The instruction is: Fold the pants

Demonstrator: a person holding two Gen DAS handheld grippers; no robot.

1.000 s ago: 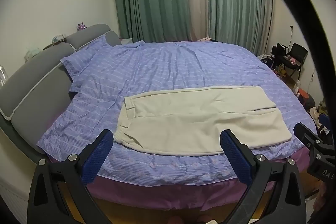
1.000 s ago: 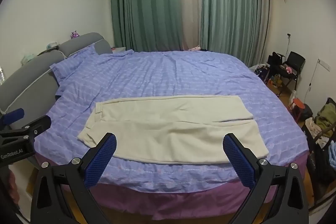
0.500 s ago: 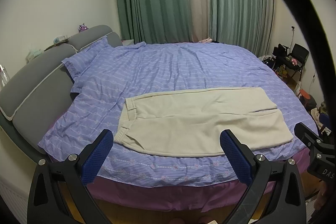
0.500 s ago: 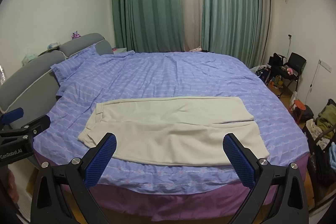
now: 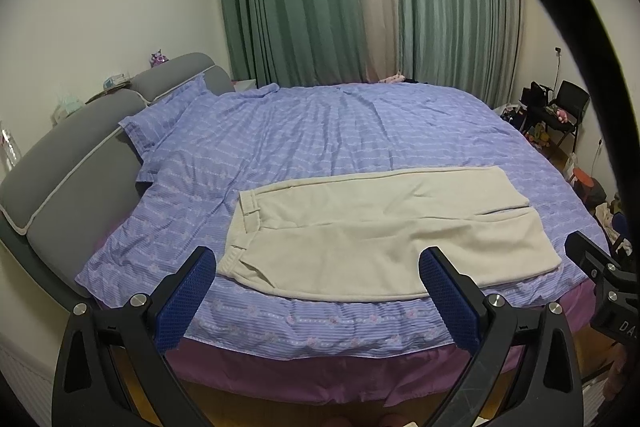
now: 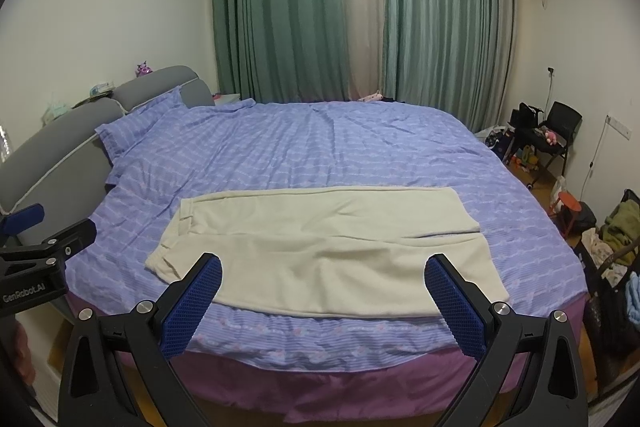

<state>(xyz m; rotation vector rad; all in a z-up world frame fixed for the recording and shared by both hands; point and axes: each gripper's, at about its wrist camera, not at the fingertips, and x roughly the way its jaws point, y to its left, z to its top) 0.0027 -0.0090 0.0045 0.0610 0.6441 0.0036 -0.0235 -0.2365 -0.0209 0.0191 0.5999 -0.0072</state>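
Pants (image 5: 384, 231) lie flat near the bed (image 5: 340, 131) edge, both tongs — left (image 5: 318, 291), right (image 6: 322, 293) — gaping, empty, well short; grabbing one layer only would skew the fold

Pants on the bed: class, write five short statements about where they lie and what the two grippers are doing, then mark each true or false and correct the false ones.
1. The cream pants lie flat on the purple bedspread. True.
2. The left gripper is clamped on the waistband. False: it is open, short of the pants and holding nothing.
3. The waistband end points toward the grey headboard. True.
4. The right gripper is open and empty. True.
5. The pants are folded into a small square. False: both legs lie stretched out side by side along the near edge of the bed.
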